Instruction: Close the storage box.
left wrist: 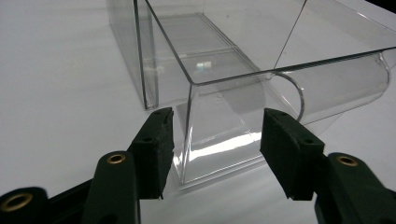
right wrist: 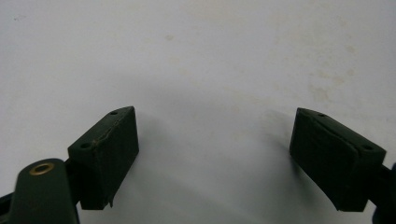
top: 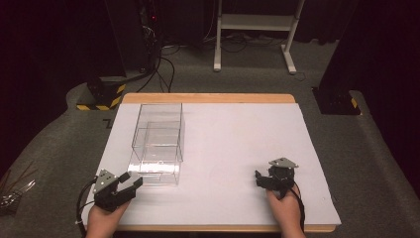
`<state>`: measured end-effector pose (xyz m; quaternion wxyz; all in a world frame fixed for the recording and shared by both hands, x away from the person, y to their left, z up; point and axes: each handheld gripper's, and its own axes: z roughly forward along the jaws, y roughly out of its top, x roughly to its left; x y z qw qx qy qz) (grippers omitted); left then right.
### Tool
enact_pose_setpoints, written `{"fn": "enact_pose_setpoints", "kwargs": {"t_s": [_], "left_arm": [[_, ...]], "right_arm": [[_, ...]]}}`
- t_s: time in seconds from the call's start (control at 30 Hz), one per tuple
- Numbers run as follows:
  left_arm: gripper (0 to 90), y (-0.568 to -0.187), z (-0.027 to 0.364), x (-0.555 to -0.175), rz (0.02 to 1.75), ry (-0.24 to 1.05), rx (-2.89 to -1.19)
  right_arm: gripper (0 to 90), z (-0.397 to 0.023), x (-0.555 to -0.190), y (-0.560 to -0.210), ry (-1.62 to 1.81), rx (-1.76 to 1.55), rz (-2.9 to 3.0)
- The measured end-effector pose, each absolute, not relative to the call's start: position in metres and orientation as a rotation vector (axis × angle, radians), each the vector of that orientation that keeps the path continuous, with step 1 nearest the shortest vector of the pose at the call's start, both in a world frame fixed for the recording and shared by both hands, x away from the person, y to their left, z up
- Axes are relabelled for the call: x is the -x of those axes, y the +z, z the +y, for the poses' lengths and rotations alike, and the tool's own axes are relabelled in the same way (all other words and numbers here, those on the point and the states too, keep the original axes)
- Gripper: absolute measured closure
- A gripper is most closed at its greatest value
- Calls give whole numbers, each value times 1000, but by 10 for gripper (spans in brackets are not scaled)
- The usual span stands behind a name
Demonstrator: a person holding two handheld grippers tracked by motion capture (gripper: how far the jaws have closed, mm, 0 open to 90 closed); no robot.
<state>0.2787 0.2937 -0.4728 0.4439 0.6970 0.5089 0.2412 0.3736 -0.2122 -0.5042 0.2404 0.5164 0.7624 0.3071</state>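
At the near left of the white-topped table [top: 237,144], the left gripper [top: 132,181] is sitting low in the person's left hand [top: 101,218] and pointing at the near end of a clear plastic box [top: 157,144]. The box is standing open-topped on the left half of the table, its long side running away from the person, with see-through walls and a clear partition showing inside it. In the left gripper view the left gripper [left wrist: 217,135] is looking straight at the near corner of the box [left wrist: 233,130]. Its jaws are drawn in close, one black pad lying just outside the side wall and the other in front of the near wall, so the upright corner edge is standing between them. Whether the pads are actually pressing on the plastic cannot be told from here. The box itself is resting flat on the table. Well apart, at the near right, the right gripper [top: 260,179] is hovering low in the right hand [top: 285,208]. In the right gripper view, the right gripper [right wrist: 215,140] is holding its jaws wide open over bare white tabletop, with nothing lying between the pads.
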Motion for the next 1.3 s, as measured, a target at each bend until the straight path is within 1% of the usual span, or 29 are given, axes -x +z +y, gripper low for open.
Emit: {"fn": "enact_pose_setpoints", "kwargs": {"t_s": [0.73,0.97,1.03,1.2,1.3], "left_arm": [[449,-470,291,-302,1268,616,-1732],[346,-471,291,-311,1306,648,-1728],[337,-471,291,-313,1312,642,-1725],[346,-470,290,-318,1314,648,-1730],[321,-470,291,-322,1325,641,-1729]], "right_arm": [[155,-212,-374,-504,840,-1407,2087],[155,-212,-374,-504,841,-1407,2088],[155,-212,-374,-504,840,-1408,2087],[155,-212,-374,-504,840,-1407,2087],[155,-212,-374,-504,841,-1407,2088]]}}
